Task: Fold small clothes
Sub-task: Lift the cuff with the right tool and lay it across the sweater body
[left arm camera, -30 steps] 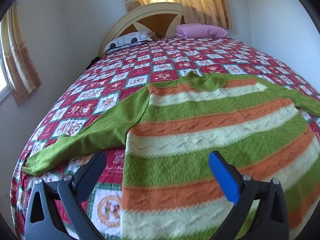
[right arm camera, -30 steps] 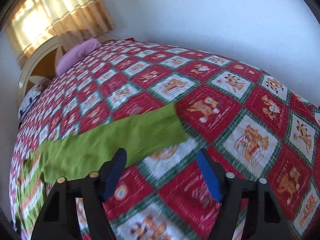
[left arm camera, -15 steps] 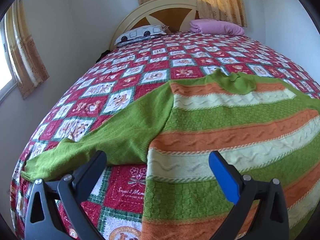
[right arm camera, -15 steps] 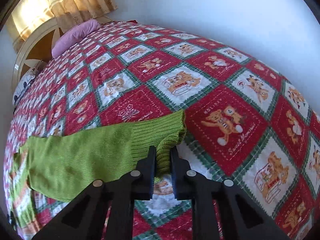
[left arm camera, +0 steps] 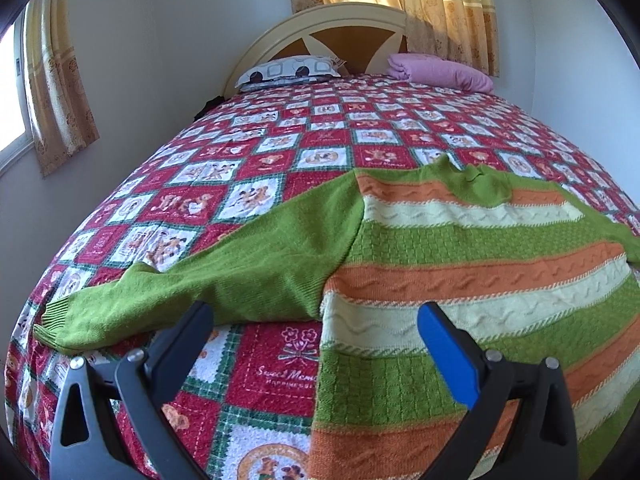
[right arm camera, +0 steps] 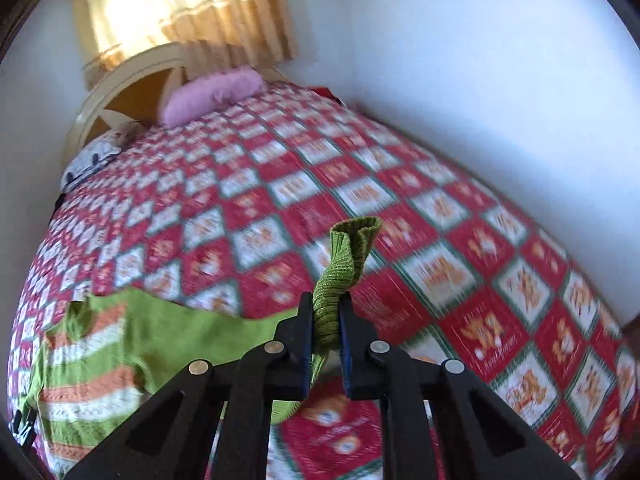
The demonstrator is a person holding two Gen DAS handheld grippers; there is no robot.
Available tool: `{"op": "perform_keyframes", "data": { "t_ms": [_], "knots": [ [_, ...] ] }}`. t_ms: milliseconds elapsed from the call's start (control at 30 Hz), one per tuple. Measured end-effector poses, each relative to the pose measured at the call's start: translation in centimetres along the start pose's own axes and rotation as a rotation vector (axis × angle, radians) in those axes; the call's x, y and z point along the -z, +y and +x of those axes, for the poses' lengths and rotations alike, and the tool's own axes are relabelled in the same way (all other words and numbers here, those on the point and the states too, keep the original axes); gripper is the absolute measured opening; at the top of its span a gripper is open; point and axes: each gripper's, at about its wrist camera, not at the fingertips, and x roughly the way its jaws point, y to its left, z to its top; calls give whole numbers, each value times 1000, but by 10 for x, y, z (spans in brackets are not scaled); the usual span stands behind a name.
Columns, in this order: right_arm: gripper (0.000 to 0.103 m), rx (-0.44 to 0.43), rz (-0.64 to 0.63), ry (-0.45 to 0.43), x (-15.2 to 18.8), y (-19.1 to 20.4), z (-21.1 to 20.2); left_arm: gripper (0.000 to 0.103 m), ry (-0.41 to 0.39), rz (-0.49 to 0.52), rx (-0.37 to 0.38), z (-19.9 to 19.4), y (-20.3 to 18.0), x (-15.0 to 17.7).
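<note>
A green, orange and cream striped sweater point(left arm camera: 460, 280) lies flat on the bed, neck toward the headboard. Its left sleeve point(left arm camera: 192, 296) stretches out to the left. My left gripper point(left arm camera: 316, 320) is open and empty, above the sweater's left side seam near the armpit. My right gripper point(right arm camera: 326, 308) is shut on the cuff of the right green sleeve point(right arm camera: 346, 256) and holds it lifted off the bedspread. The sweater body point(right arm camera: 88, 364) shows at the lower left of the right wrist view.
The bed has a red, white and green patchwork bedspread point(left arm camera: 320, 152). A patterned pillow point(left arm camera: 288, 70) and a pink pillow point(left arm camera: 440, 72) lie by the cream headboard point(left arm camera: 332, 28). A white wall point(right arm camera: 500, 80) runs along the bed's right side.
My right gripper closed on the right sleeve cuff and has lifted it off the bed. My left gripper moved left and forward over the sweater toward the left sleeve, staying open.
</note>
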Motion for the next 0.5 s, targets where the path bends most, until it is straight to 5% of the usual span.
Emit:
{"op": "perform_keyframes", "data": {
  "t_ms": [500],
  "knots": [
    [11,-131,-345,-171,-40,191,-93,103,30,-73,54,14,24,21]
  ]
}}
